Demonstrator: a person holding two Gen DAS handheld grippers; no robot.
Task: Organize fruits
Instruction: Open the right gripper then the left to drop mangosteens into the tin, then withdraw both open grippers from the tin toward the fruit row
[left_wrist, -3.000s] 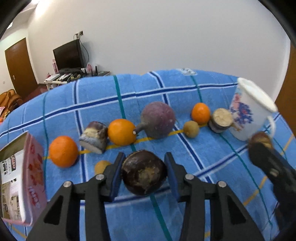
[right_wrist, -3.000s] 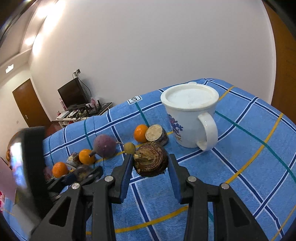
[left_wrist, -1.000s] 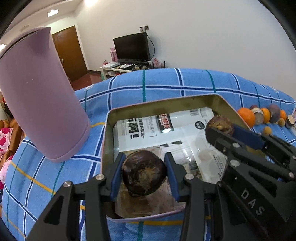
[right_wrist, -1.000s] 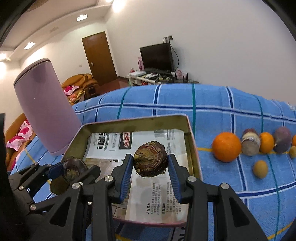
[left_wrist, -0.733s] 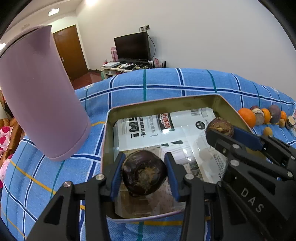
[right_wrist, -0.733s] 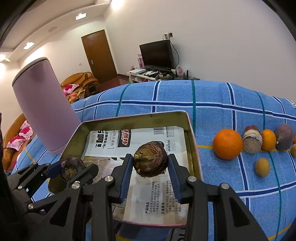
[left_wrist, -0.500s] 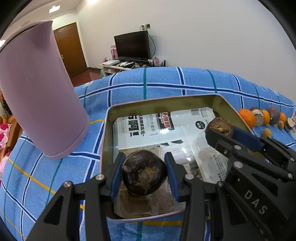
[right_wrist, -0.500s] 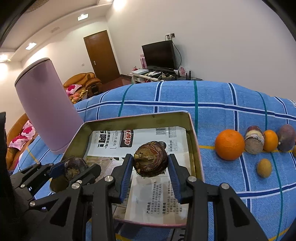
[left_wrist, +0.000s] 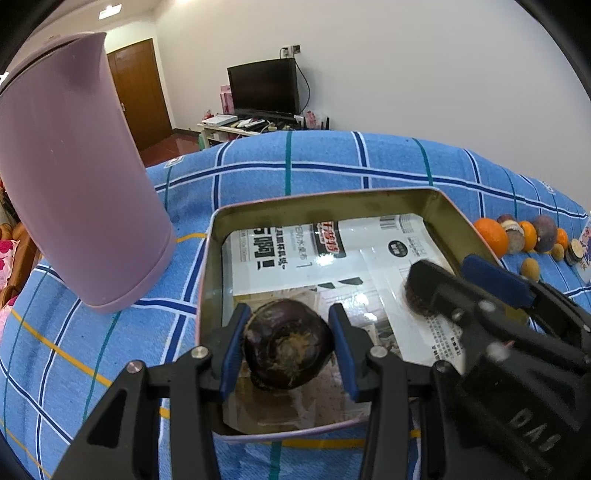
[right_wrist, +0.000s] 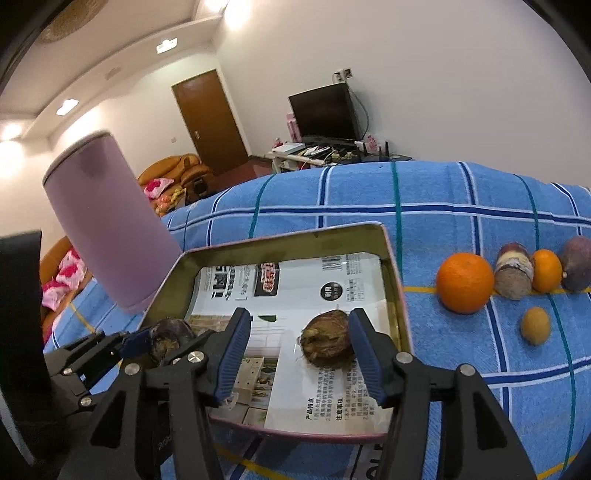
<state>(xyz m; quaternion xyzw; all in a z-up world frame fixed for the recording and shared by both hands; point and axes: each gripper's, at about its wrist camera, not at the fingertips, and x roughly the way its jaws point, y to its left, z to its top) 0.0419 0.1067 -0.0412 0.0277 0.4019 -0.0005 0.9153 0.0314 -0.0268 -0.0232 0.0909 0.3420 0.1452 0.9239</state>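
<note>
Over the tin tray our left gripper clamps a dark round fruit – our right gripper is opening, its brown fruit lying loose on the tray's paper.

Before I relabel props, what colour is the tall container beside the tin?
Pale purple container; left wrist view shows best.
</note>
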